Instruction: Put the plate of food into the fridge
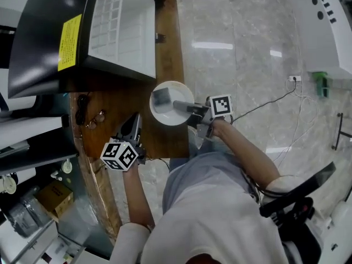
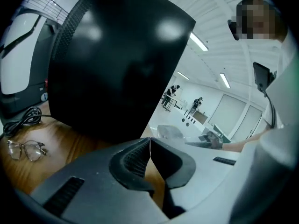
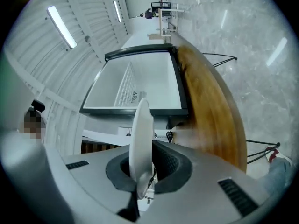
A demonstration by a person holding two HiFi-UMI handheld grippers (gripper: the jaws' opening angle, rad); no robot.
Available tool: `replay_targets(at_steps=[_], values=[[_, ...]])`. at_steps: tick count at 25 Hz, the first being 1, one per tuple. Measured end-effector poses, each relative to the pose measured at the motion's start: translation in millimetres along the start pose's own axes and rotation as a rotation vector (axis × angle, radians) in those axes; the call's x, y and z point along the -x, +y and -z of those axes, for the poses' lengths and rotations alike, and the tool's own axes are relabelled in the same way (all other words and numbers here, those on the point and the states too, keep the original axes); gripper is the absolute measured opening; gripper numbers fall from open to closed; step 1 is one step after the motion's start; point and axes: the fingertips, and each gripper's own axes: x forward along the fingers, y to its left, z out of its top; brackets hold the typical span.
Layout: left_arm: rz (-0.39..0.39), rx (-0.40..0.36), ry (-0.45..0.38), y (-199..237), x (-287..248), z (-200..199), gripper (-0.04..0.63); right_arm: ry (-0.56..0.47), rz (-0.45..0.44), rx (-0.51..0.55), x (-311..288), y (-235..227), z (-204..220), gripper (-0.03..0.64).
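A glossy grey marble floor mirrors bright strips of light and carries a thin dark cable near a long wooden table, while overhead a white slatted ceiling holds long tube lights.

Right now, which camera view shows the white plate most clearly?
The head view: the whole round plate shows from above, the right gripper clamped on its rim. The right gripper view shows it only edge-on between the jaws. The left gripper view shows at most a small faint shape.
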Motion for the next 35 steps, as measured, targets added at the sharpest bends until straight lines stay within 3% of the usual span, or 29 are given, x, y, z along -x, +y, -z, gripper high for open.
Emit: replay_targets(at_steps=[5, 14, 19, 26, 29, 35], values=[[-0.020, -0.112, 0.000, -67, -45, -7, 0.020, -0.063, 0.030, 0.031, 74, 26, -46, 0.023], [0.002, -0.166, -0.021, -229, -178, -19, 0.020, -0.124, 0.020, 0.023, 234, 79, -148, 0.023], [-0.016, -0.182, -0.058, -290, -206, -24, 0.020, -0.129, 0.005, 0.022, 288, 110, -178, 0.023], [0.001, -0.186, -0.106, -345, -213, -59, 0.020, -0.080, -0.010, 0.057, 284, 157, -219, 0.023], [-0.057, -0.179, -0.142, -340, -227, -83, 0.019, -0.016, 0.010, 0.120, 261, 170, -244, 0.023], [-0.197, -0.158, -0.310, -309, -240, -151, 0.019, 0.093, -0.008, 0.091, 209, 184, -291, 0.023]])
